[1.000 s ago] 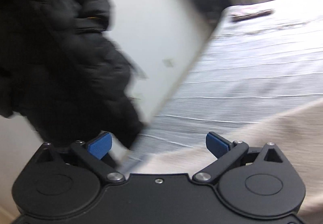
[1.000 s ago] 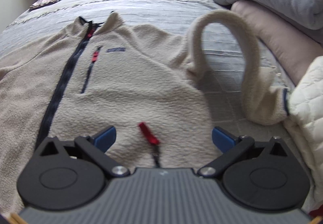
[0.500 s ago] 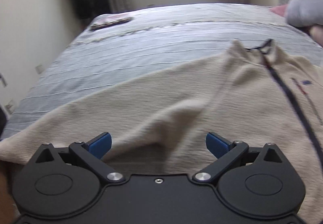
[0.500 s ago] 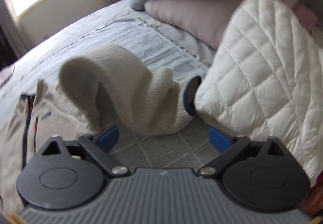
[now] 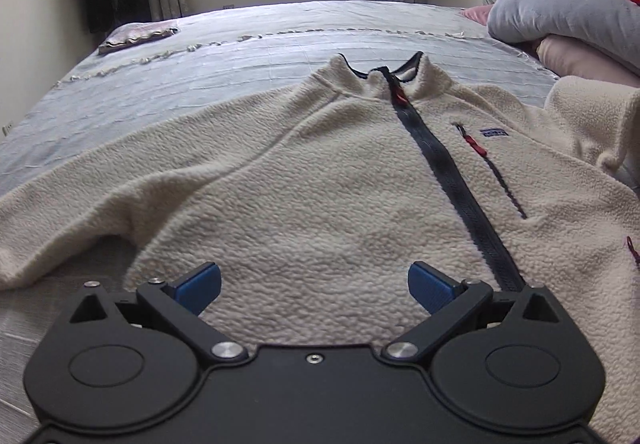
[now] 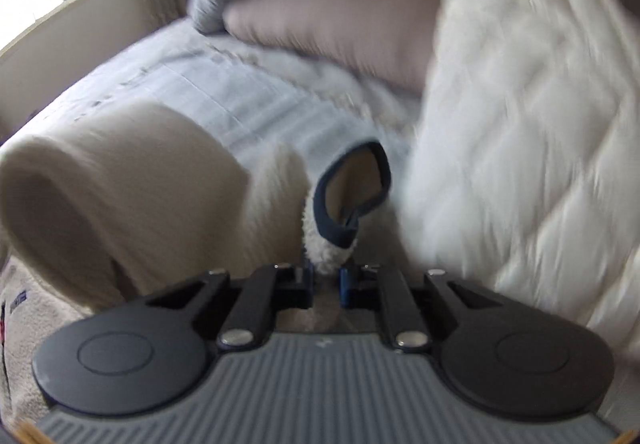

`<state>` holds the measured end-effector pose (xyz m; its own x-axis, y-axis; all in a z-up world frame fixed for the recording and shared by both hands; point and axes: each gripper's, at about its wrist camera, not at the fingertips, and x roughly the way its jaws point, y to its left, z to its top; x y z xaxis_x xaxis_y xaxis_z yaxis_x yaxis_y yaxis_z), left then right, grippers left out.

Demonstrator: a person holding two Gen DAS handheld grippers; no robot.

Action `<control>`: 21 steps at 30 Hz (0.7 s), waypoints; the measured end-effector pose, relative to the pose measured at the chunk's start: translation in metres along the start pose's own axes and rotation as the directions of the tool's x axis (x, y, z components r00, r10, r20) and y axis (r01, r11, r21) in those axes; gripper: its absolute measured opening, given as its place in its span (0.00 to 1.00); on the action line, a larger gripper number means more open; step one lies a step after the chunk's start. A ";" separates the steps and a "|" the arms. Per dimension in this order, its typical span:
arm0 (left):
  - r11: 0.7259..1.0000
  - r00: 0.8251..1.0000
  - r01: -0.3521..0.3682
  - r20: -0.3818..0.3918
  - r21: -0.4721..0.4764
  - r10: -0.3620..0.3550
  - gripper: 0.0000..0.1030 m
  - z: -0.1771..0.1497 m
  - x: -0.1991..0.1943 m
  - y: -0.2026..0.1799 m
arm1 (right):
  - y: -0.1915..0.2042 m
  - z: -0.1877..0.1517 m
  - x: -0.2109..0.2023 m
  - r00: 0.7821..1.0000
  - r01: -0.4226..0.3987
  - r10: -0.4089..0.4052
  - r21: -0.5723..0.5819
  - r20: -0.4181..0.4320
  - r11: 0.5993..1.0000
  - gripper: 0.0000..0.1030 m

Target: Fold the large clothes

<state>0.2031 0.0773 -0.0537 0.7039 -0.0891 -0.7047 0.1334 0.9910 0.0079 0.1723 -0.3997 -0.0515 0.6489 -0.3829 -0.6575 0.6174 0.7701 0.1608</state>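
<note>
Bedspread (image 5: 200, 84) free far side; pillows (image 5: 568, 12), quilt (image 6: 520, 124) block right.

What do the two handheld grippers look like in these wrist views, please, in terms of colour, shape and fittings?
The left gripper has a smooth black body with two round black discs, angled black link arms on silver pivot pins, and blue-padded fingers. The right gripper matches, but its body is ribbed grey. No cables, sleeves or hands are visible.

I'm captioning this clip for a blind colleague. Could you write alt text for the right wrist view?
The right gripper is shut on the navy-trimmed cuff of a cream fleece sleeve, which arches up over a grey bedspread. A white quilted blanket fills the right side, with a pink pillow behind; the picture is motion-blurred.
</note>
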 end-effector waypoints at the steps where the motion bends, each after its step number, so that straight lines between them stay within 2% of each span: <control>1: 1.000 1.000 0.010 -0.006 0.002 -0.010 0.98 -0.001 0.000 -0.003 | 0.007 0.009 -0.011 0.998 0.026 -0.022 -0.062 0.056 0.998 0.10; 2: 1.000 1.000 0.022 -0.008 0.006 -0.022 0.98 -0.002 -0.001 -0.004 | 0.011 0.019 -0.022 0.992 0.063 -0.049 -0.121 0.119 0.991 0.09; 4: 0.999 0.999 0.038 -0.001 0.020 -0.038 0.98 -0.006 -0.005 -0.007 | 0.011 0.040 -0.039 0.964 0.164 -0.113 -0.204 0.239 0.965 0.09; 5: 0.999 0.999 0.042 0.004 0.028 -0.042 0.98 -0.008 -0.007 -0.008 | 0.008 0.051 -0.045 0.943 0.227 -0.155 -0.229 0.294 0.947 0.09; 7: 0.998 0.999 0.047 0.001 0.039 -0.047 0.98 -0.012 -0.009 -0.009 | -0.003 0.064 -0.047 0.880 0.382 -0.261 -0.267 0.397 0.885 0.09; 9: 0.998 0.999 0.046 -0.009 0.043 -0.046 0.98 -0.015 -0.009 -0.010 | -0.018 0.073 -0.034 0.793 0.551 -0.374 -0.306 0.481 0.776 0.09; 13: 0.998 0.999 0.033 -0.013 0.046 -0.032 0.98 -0.020 -0.015 -0.008 | -0.046 0.079 0.014 0.683 0.722 -0.506 -0.385 0.526 0.575 0.09; 14: 0.999 1.000 0.030 -0.012 0.044 -0.029 0.98 -0.022 -0.018 -0.007 | -0.051 0.077 0.027 0.667 0.742 -0.527 -0.405 0.526 0.534 0.09; 16: 0.999 1.000 0.017 -0.012 0.037 -0.017 0.98 -0.027 -0.022 -0.002 | -0.060 0.075 0.049 0.659 0.751 -0.552 -0.423 0.510 0.506 0.10; 18: 1.000 1.000 -0.003 -0.018 0.029 0.003 0.98 -0.031 -0.027 0.005 | -0.063 0.070 0.060 0.660 0.751 -0.558 -0.428 0.503 0.503 0.13; 19: 1.000 1.000 -0.012 -0.021 0.028 0.013 0.98 -0.033 -0.029 0.008 | -0.062 0.070 0.064 0.665 0.746 -0.553 -0.425 0.501 0.512 0.17; 21: 0.999 0.999 -0.036 -0.023 0.028 0.036 0.98 -0.038 -0.035 0.015 | -0.061 0.069 0.056 0.682 0.729 -0.539 -0.402 0.494 0.553 0.35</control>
<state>0.1544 0.0985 -0.0561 0.6917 -0.0508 -0.7204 0.1275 0.9905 0.0525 0.2013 -0.5035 -0.0472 0.3296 -0.9285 -0.1710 0.6359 0.3522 -0.6867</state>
